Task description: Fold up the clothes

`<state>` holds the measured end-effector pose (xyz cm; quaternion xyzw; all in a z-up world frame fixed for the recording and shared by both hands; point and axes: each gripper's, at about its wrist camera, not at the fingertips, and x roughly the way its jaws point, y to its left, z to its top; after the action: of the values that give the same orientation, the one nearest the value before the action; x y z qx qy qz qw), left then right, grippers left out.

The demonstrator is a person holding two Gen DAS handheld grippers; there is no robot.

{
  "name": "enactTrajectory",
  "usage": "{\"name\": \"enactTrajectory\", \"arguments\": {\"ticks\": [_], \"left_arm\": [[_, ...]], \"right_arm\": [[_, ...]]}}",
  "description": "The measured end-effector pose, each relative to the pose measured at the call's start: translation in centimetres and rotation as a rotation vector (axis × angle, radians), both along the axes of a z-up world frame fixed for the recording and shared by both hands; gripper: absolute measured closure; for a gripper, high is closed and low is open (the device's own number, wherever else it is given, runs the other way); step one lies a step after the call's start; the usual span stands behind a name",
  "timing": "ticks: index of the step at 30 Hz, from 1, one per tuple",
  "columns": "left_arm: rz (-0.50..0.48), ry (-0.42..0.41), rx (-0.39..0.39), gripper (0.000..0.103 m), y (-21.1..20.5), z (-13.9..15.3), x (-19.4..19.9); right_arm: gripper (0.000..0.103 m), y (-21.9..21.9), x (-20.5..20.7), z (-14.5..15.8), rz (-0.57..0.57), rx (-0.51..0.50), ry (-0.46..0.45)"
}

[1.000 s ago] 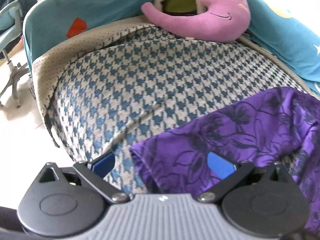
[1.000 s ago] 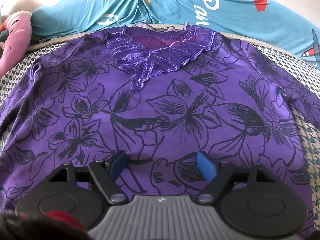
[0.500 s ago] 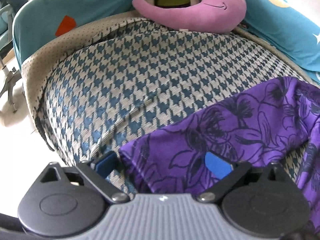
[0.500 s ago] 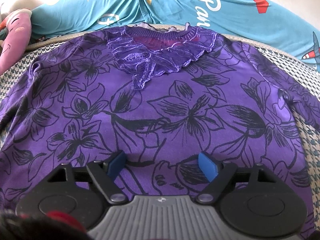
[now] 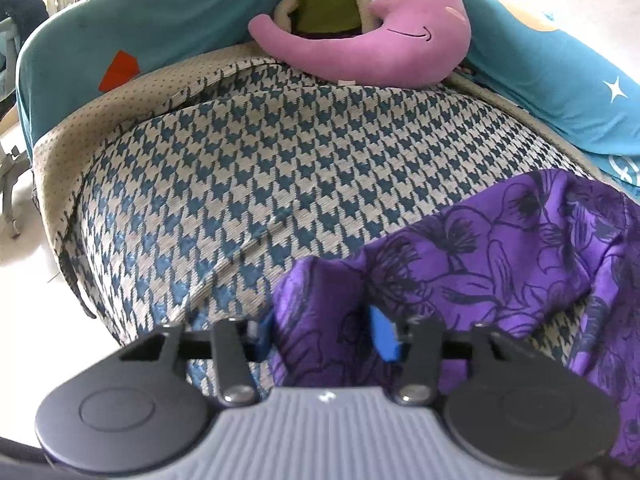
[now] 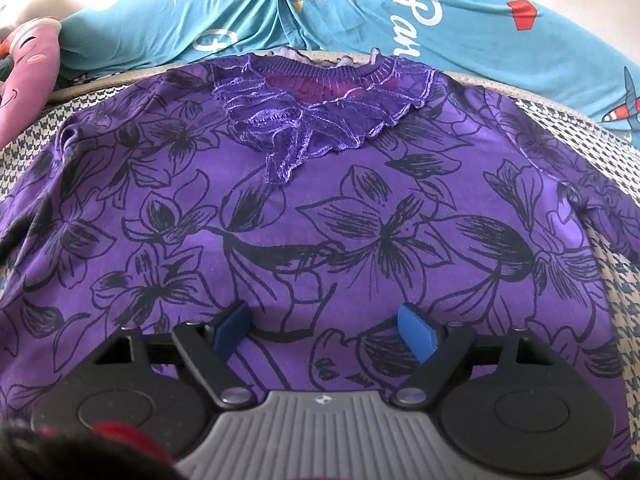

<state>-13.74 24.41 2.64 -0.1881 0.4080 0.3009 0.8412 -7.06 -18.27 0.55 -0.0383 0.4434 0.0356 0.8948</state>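
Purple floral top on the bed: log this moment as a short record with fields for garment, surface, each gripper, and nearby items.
garment: purple floral top, spread flat, ruffled neckline at the far side
surface: houndstooth bed cover
left gripper: jaws narrowed on a bunched sleeve end
right gripper: jaws open, over the top's lower front, nothing held
nearby: pink moon plush, doll in green, teal printed bedding

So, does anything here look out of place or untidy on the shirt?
Mostly no. The purple shirt lies flat, but its sleeve end is bunched between the left gripper fingers, and the neckline ruffle sits crumpled.
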Motion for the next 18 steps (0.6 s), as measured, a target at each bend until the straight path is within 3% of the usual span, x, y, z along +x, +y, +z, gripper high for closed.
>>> {"name": "enactTrajectory", "arguments": {"ticks": [7, 12, 18], "left_arm": [[-0.015, -0.026, 0.014, 0.084, -0.4, 0.4, 0.0], [0.006, -0.063, 0.073, 0.087, 0.0, 1.4, -0.2], [0.153, -0.096, 0.187, 0.086, 2.4, 2.8, -1.1]], "right_arm": [[0.021, 0.1, 0.0, 0.0, -0.003, -0.001, -0.002], [0.021, 0.2, 0.1, 0.0, -0.005, -0.001, -0.002], [0.021, 0.2, 0.2, 0.1, -0.005, 0.002, -0.001]]}}
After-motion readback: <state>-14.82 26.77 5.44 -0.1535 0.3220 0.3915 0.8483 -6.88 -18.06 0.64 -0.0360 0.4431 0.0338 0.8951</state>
